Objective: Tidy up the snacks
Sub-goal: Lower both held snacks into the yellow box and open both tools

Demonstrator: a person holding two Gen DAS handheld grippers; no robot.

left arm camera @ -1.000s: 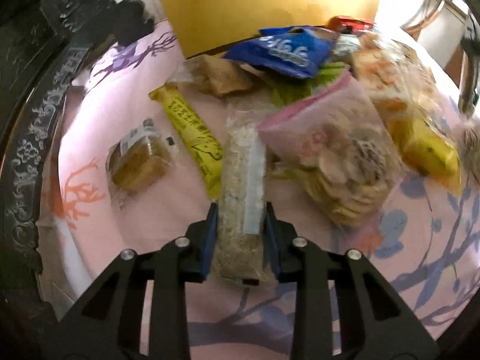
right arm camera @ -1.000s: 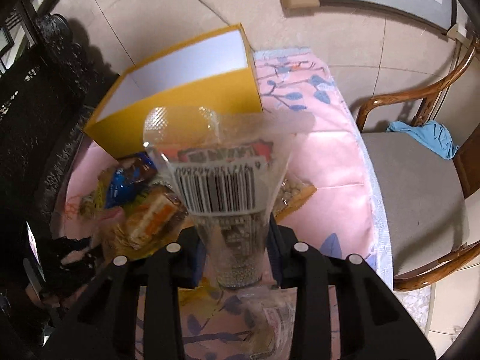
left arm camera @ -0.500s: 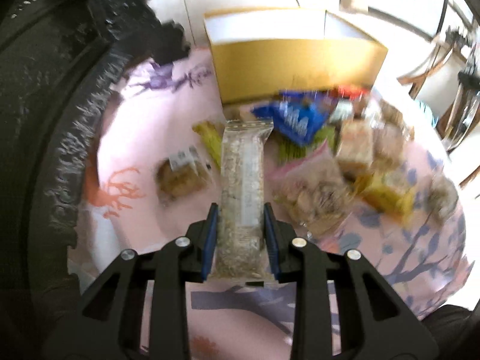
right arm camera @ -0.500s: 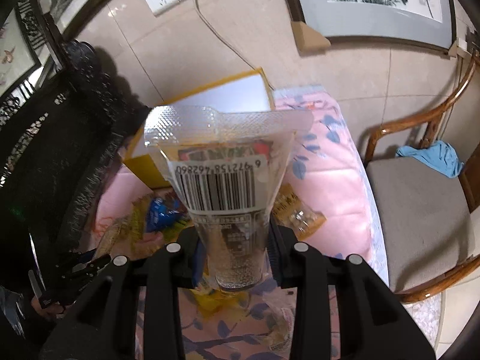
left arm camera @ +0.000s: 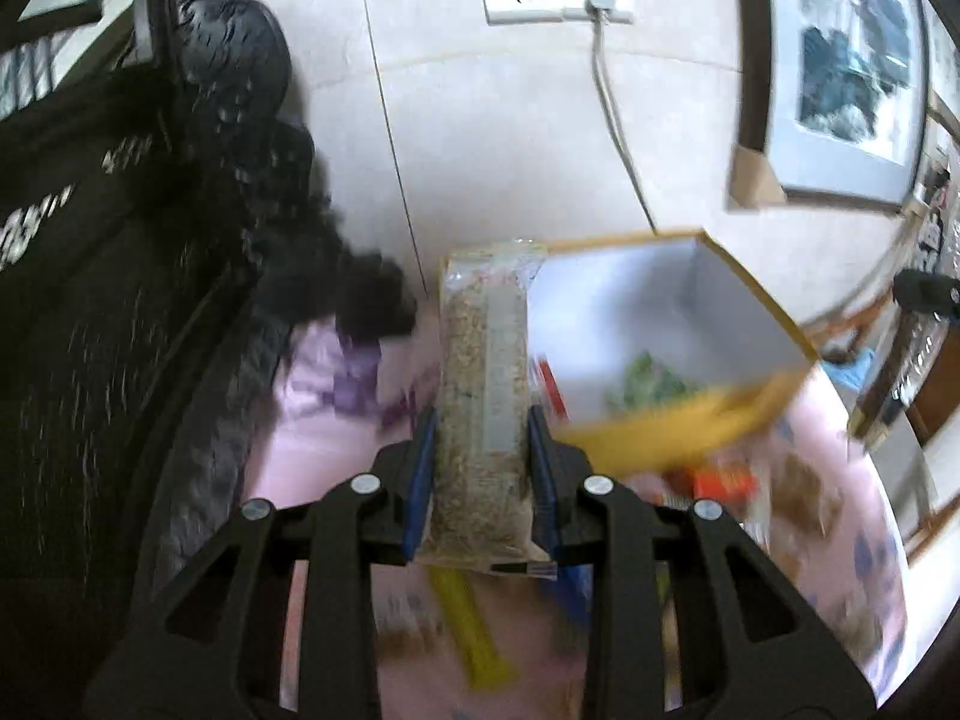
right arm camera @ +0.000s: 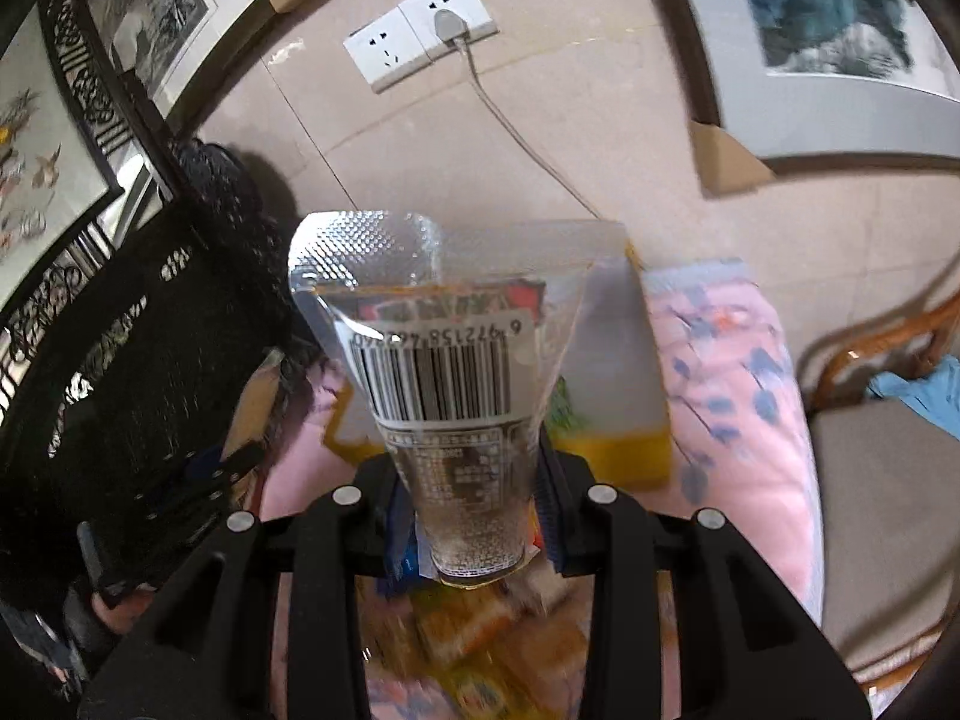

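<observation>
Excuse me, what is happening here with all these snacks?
A person is sorting snacks with two handheld grippers. The left gripper is shut on a long clear pack of grain bar; the right gripper is shut on a clear packet with a barcode. Both are held near the open yellow box, which already contains a few items.

**A lived-in room of a home**

Tiled wall [right arm camera: 600, 120] carries a white double socket [right arm camera: 420, 30] with a plugged-in cable, and framed paintings [right arm camera: 840, 30] lean against it, cardboard guards on their corners. A pink floral cloth [right arm camera: 732, 360] covers the table. Beside it stands a wooden armchair [right arm camera: 870, 348] with a grey seat; dark carved furniture [left arm camera: 90, 300] fills the other side.
</observation>
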